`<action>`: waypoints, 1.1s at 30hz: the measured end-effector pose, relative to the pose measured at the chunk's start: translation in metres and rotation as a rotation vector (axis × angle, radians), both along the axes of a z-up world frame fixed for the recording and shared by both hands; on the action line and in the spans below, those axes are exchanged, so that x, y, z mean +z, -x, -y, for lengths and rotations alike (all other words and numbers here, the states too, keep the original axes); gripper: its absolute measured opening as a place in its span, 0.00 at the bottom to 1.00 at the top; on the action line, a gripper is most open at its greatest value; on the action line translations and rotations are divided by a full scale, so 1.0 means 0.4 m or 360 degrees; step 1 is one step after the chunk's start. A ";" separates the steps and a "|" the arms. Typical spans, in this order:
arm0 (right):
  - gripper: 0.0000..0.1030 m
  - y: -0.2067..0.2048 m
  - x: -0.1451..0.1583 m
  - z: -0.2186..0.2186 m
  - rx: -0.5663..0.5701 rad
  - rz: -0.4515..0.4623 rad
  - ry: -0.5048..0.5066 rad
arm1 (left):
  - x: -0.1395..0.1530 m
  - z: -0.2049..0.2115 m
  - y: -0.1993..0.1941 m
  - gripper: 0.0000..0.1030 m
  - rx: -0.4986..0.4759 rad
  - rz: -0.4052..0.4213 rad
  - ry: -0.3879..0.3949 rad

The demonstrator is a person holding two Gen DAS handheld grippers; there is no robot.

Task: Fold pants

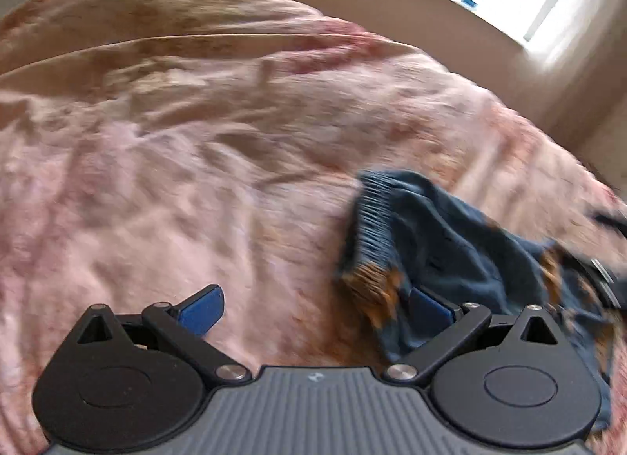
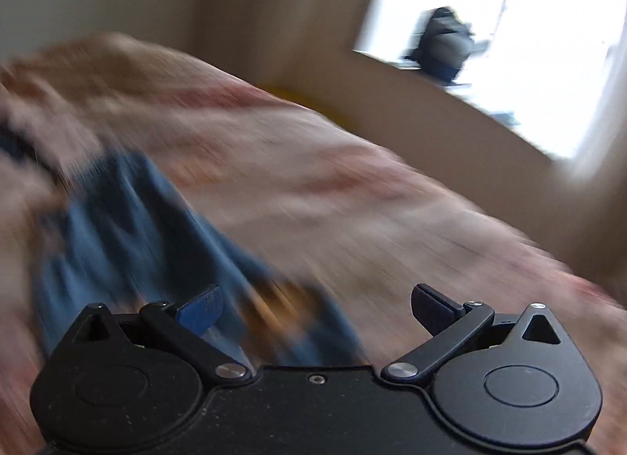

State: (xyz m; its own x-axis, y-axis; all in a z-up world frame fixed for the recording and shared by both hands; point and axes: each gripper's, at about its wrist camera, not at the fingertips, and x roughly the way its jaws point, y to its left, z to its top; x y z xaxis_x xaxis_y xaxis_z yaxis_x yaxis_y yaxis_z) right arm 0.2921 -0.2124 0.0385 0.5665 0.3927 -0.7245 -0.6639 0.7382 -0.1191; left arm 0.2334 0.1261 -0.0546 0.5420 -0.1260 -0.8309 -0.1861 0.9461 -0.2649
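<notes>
Dark blue pants [image 1: 443, 247] with orange patches and a ribbed waistband lie crumpled on a pink bedspread [image 1: 196, 180], at the right of the left wrist view. My left gripper [image 1: 313, 308] is open, its right finger at the edge of the cloth, nothing between the fingers. In the right wrist view the pants [image 2: 129, 227] lie blurred at the lower left, reaching under my left finger. My right gripper [image 2: 317, 308] is open and holds nothing. The other gripper [image 1: 603, 278] shows dimly at the far right edge of the left wrist view.
The bedspread [image 2: 352, 200] is wrinkled and covers a bed that fills most of both views. A beige wall [image 2: 274, 24] and a bright window [image 2: 548, 63] lie beyond it. A dark bag [image 2: 443, 43] sits on the sill.
</notes>
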 end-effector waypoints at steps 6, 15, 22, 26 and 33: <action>0.61 -0.249 -0.052 -0.206 0.0372 -0.0313 -0.0054 | -0.039 0.013 0.004 1.00 -0.0125 -0.0018 0.0003; 0.47 -0.263 -0.153 -0.386 0.0825 -0.0740 -0.0084 | -0.060 -0.044 -0.009 1.00 -0.0059 0.0049 0.0260; 0.19 -0.271 -0.149 -0.336 0.0831 -0.0682 -0.0203 | -0.073 -0.090 -0.014 0.98 0.0011 0.0148 0.0632; 0.17 -0.307 -0.185 -0.314 0.0801 -0.0733 -0.0305 | -0.088 -0.090 -0.020 0.92 -0.0004 0.0164 0.0765; 0.19 -0.333 -0.215 -0.286 0.0774 -0.0812 -0.0444 | -0.113 -0.064 -0.051 0.85 0.0020 0.0186 0.0764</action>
